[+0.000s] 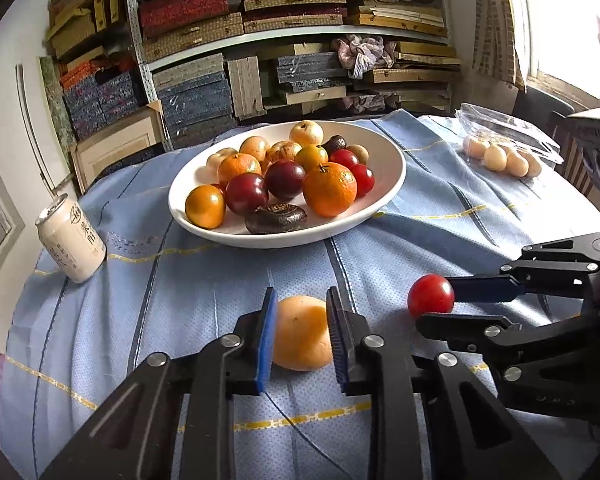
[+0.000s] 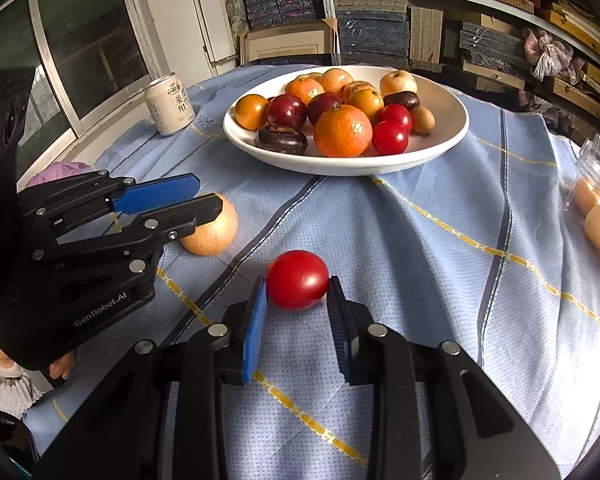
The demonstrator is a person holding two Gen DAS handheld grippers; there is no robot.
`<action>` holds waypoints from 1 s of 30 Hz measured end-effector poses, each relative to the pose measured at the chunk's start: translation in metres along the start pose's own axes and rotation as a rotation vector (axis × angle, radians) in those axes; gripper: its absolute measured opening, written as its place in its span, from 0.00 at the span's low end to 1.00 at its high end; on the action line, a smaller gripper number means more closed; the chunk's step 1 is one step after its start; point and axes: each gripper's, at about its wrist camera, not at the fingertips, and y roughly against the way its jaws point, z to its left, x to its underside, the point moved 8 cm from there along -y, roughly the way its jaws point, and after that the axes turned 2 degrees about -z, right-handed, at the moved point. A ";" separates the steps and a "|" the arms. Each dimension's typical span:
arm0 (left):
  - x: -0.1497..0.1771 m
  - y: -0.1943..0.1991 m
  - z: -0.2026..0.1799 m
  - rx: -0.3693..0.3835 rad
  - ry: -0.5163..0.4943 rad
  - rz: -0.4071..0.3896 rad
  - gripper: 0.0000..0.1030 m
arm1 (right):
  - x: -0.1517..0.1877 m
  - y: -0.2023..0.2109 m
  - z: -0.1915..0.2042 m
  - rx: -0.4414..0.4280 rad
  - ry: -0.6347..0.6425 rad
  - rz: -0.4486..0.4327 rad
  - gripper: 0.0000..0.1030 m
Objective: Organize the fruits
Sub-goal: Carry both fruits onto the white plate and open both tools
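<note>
A bench covered with a pale blue cloth (image 1: 400, 216) that has dark stripes and thin yellow lines stands before metal shelves (image 1: 300, 36) full of flat patterned boxes. On this cloth the left claw (image 1: 302, 334) has its two blue pads on both sides of a pale orange round fruit (image 1: 302, 334) that lies on the cloth; the pads touch its skin, so the claw is closed on it. Just beside, the right claw (image 2: 298, 292) is narrowed in the same way on a small red round tomato (image 2: 298, 280), its blue pads pressing the left and right side of it, and the tomato rests on the cloth. The two claws are near each other, and each one shows in the view of the other. Further from them, in the middle of the bench, stands a wide white ceramic bowl (image 1: 384, 200) that holds oranges, dark red plums, small red tomatoes, pale yellow fruits and dark brown wrinkled ones. On the left side of the bowl, well apart, a cream drink can (image 1: 71, 240) with dark characters stands upright. At the far right edge of the bench is an open clear plastic box (image 1: 512, 132) with pale round fruits in front of it.
</note>
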 end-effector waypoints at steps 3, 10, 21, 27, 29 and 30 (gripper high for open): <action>0.004 -0.016 0.003 0.040 0.027 0.073 0.69 | 0.000 -0.001 0.001 -0.001 0.001 0.003 0.29; 0.010 -0.026 0.006 0.115 0.076 0.124 0.46 | -0.004 0.005 0.000 -0.005 -0.004 -0.016 0.29; -0.030 -0.011 0.028 0.035 0.068 0.043 0.46 | -0.044 0.025 -0.019 -0.007 -0.066 -0.099 0.28; -0.079 -0.046 0.054 0.005 0.112 0.044 0.46 | -0.109 -0.006 -0.031 0.061 -0.045 -0.142 0.28; -0.088 -0.059 0.057 0.000 0.132 0.044 0.46 | -0.123 -0.025 -0.038 0.077 -0.065 -0.139 0.28; -0.090 -0.063 0.059 -0.006 0.139 0.044 0.47 | -0.127 -0.031 -0.042 0.076 -0.081 -0.134 0.29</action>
